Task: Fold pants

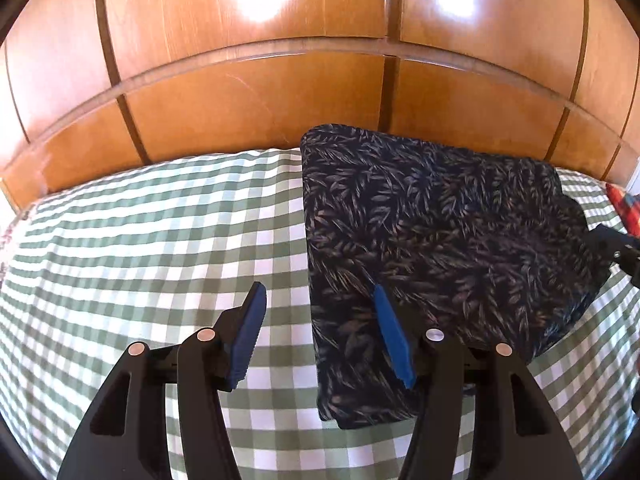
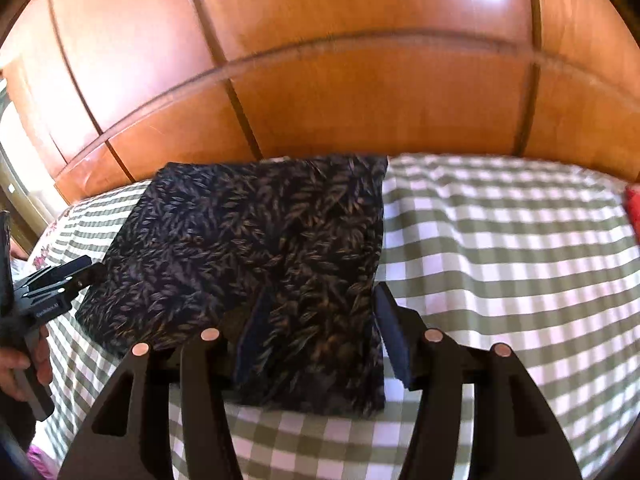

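The pants are dark navy with a leaf print, folded into a flat rectangle on the green-and-white checked bedspread. My left gripper is open and empty, hovering over the pants' left front edge, its right finger above the fabric. In the right wrist view the pants lie centre left. My right gripper is open and empty above their right front corner; its left finger overlaps the fabric. The left gripper's body shows at the left edge, and the right gripper's body at the other view's right edge.
A glossy wooden headboard wall runs behind the bed. A red plaid item lies at the bed's right edge, red in the right view. Floral fabric shows at the left. Bare bedspread spreads to the right.
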